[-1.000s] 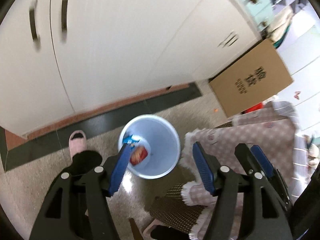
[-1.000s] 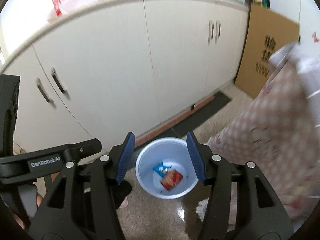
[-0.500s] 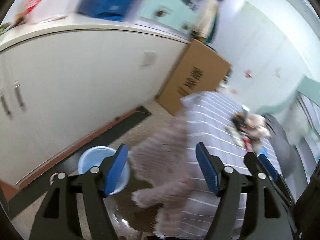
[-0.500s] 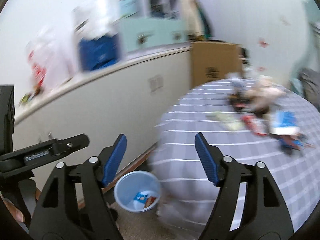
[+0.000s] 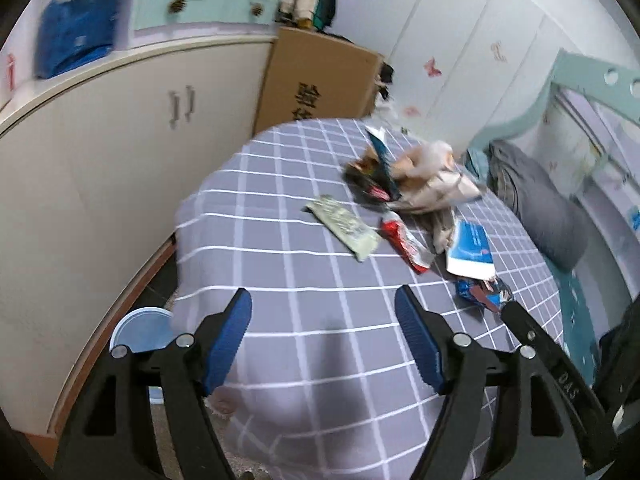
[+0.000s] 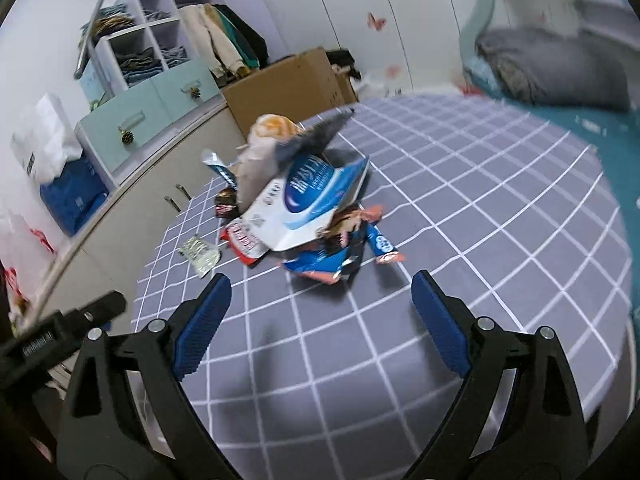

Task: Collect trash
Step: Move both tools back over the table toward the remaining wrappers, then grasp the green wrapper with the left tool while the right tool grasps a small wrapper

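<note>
A pile of trash lies on a round table with a grey checked cloth: a silver-green wrapper, a red wrapper, a blue and white packet, a small blue wrapper and crumpled beige bags. The right wrist view shows the blue and white packet, the blue wrappers, the red wrapper and the silver-green one. My left gripper is open and empty above the near cloth. My right gripper is open and empty, just short of the pile. A light blue bin stands on the floor left of the table.
White cabinets run along the left, close to the table. A cardboard box leans behind the table. A bed with a grey pillow is at the right. Shelves with clothes stand at the back.
Both grippers have swung up from above the bin on the floor to face the table top and the trash pile. Both stay open and empty.
</note>
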